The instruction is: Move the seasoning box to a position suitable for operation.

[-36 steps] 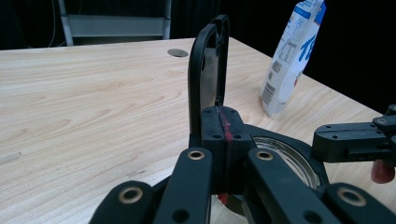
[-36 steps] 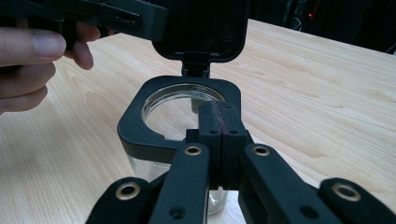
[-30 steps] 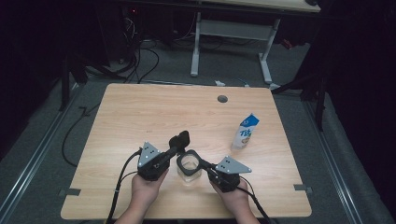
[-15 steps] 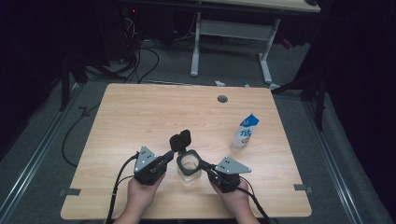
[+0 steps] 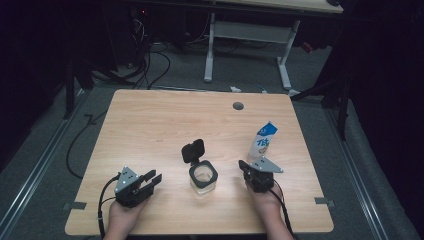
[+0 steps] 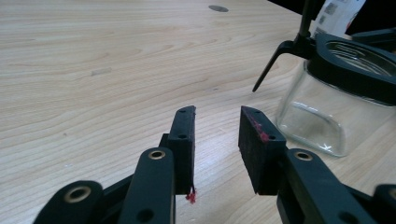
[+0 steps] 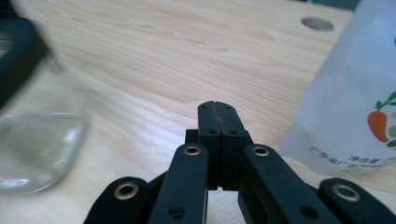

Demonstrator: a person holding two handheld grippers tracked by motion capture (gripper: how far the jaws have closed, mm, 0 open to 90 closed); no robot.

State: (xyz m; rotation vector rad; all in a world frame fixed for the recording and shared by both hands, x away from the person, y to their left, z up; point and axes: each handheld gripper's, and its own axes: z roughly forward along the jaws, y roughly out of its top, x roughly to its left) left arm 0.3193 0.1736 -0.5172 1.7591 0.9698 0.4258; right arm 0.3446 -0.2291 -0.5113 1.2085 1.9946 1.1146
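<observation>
A clear glass jar (image 5: 203, 179) with a black rim stands near the table's front middle, its black flip lid (image 5: 193, 150) raised open behind it. My left gripper (image 5: 153, 179) rests to the jar's left, apart from it. In the left gripper view its jaws (image 6: 217, 116) stand parted with nothing between them, having just been opening, and the jar (image 6: 327, 112) sits off to the right. My right gripper (image 5: 242, 165) lies to the right of the jar, its jaws shut on nothing (image 7: 217, 109). The jar (image 7: 37, 140) is blurred at the left of the right gripper view.
A small blue-and-white carton (image 5: 263, 140) stands upright just beyond the right gripper and looms close in the right gripper view (image 7: 355, 93). The wooden table (image 5: 150, 120) has a round cable hole (image 5: 238, 106) near its far edge. Cables and desk legs lie on the floor beyond.
Both grippers have drawn away from the jar, the left one leftwards and towards the near edge, the right one rightwards. The left jaws have opened. The jar stands free with its lid up.
</observation>
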